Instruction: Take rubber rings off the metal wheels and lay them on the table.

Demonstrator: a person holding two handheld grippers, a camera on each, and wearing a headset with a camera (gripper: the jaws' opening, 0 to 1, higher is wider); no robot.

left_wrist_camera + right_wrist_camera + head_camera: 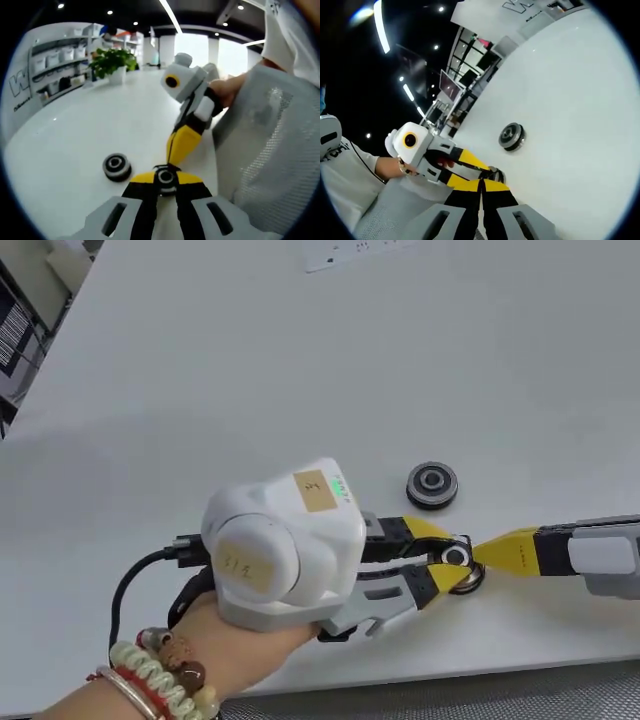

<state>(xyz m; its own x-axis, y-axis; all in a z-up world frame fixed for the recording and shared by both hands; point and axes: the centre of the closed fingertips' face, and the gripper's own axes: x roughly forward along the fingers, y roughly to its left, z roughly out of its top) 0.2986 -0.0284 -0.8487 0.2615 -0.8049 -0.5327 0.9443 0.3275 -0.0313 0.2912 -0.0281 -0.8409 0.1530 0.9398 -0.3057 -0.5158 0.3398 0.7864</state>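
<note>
Looks to me like an open-plan office or showroom, not a workshop. Long white table (300, 390) with a socket panel (355, 250) on it. Wall shelves (60, 65) hold white boxes, with big lettering (17, 85) beside them. Potted plant (114, 60), bright windows (192, 47) behind. Dark ceiling with recessed spotlights (61, 6) and a light strip (170, 15). Mesh office chair (270, 150) at the table edge; what looks like a monitor (449, 87) further back.

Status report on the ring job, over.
Left claw shut on a metal wheel. Right claw shut, tip at that wheel; hold unclear. Second wheel on table, rubber ring on. Nothing in the way.
</note>
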